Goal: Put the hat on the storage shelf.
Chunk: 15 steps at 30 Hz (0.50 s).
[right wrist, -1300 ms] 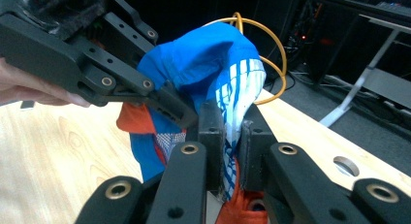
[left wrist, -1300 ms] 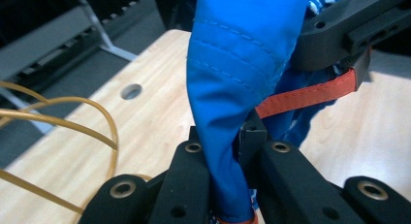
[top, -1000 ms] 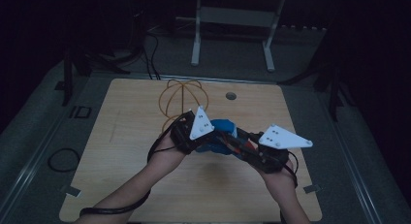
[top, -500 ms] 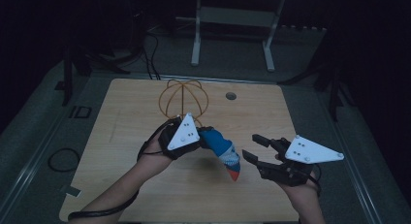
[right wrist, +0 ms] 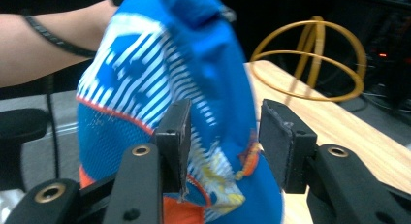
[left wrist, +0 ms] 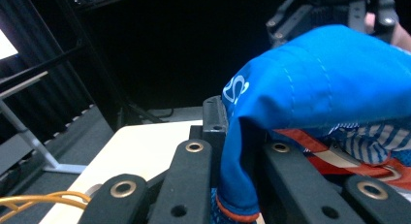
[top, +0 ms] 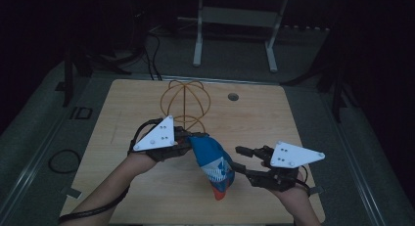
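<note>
Our right claw (top: 239, 158) had let go, pulled back toward four o'clock, its jaws just narrowing around the blue-and-orange patterned fabric sock (top: 214, 163); our left claw (top: 192, 140) kept it pinched, ready for regrasping.

The sock (top: 211, 165) is soft knitted cloth, matt, blue with white stripes and an orange band, its weave fine and slightly ribbed. The table (top: 303, 118) is pale wood with a smooth, faintly grained, low-sheen top, and the wire sphere (top: 185, 102) on it looks like thin glossy yellow-orange rod. Both grippers' jaws are matt black plastic with brass-coloured metal eyelets, the right gripper (right wrist: 223, 136) bearing rough dark pads (right wrist: 276, 136).
</note>
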Available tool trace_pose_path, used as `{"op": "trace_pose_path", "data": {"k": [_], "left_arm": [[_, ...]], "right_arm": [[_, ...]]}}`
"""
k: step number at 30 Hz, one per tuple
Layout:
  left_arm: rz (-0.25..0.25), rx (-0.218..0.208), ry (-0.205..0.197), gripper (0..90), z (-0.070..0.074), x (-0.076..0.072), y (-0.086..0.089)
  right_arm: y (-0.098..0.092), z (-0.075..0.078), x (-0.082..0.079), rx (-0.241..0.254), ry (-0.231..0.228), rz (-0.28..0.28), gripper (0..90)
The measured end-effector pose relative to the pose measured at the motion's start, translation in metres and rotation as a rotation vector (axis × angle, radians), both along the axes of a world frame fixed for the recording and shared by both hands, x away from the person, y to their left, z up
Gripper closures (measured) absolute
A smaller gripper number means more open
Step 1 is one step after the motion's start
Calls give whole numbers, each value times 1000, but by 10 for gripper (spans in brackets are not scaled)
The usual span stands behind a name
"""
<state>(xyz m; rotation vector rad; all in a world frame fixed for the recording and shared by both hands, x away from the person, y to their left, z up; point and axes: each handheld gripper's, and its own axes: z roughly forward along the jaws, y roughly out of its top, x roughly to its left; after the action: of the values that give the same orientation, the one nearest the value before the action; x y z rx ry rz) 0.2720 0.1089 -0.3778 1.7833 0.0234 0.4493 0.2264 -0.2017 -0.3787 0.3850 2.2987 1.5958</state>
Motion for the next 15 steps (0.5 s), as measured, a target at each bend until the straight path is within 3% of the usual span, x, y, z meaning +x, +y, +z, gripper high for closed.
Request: {"op": "trace_pose_path", "data": {"k": [3, 6, 8, 12, 15], "left_arm": [[-29, -58, 8, 866, -2, 3, 8], [-15, -72, 13, 865, -3, 4, 12], [-38, -83, 13, 866, -4, 4, 15], [-73, -69, 6, 866, -5, 2, 16], [-99, -86, 8, 866, -5, 0, 14]], "right_arm": [[10, -1, -2, -10, -3, 41, 551], [17, -2, -3, -3, 23, 104, 571], [23, -3, -7, -16, 6, 140, 575], [25, 0, -9, -20, -37, 106, 577], [28, -1, -5, -37, -53, 74, 568]]}}
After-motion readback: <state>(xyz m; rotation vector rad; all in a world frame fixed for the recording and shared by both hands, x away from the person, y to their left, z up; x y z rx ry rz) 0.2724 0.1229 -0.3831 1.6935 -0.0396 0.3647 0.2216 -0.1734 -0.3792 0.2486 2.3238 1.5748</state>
